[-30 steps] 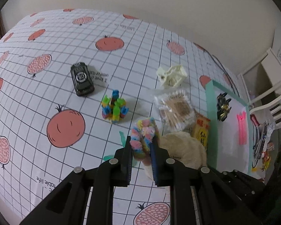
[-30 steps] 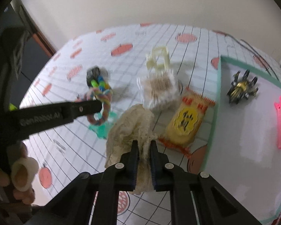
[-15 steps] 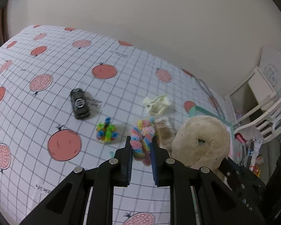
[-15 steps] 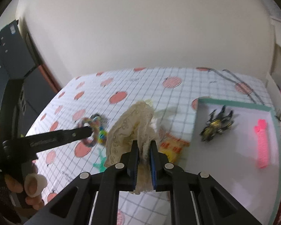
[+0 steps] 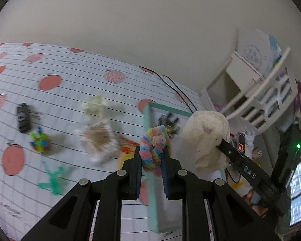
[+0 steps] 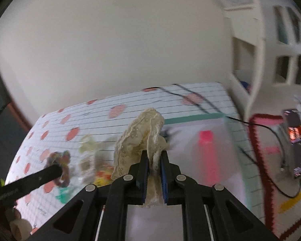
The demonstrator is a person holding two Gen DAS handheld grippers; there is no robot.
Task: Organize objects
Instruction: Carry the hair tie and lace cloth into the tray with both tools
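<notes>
Left wrist view: the left gripper [image 5: 152, 161] has swung from above the tabletop [image 5: 74, 84] clutter toward the teal-edged tray [image 5: 150, 180], jaws clamped on the pastel scrunchie [image 5: 153, 146], which is held in the air.

Right wrist view: the right gripper [image 6: 154, 172] has lifted too, jaws pinching the cream lace scrunchie [image 6: 138, 136] over the tray. Both scrunchies look ready to be set down there.

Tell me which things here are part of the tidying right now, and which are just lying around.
In hand:
- rainbow scrunchie, held in the left gripper
- cream lace scrunchie, held in the right gripper
- white tray

Lying about:
- toy car
- green figure
- cotton swab pack
</notes>
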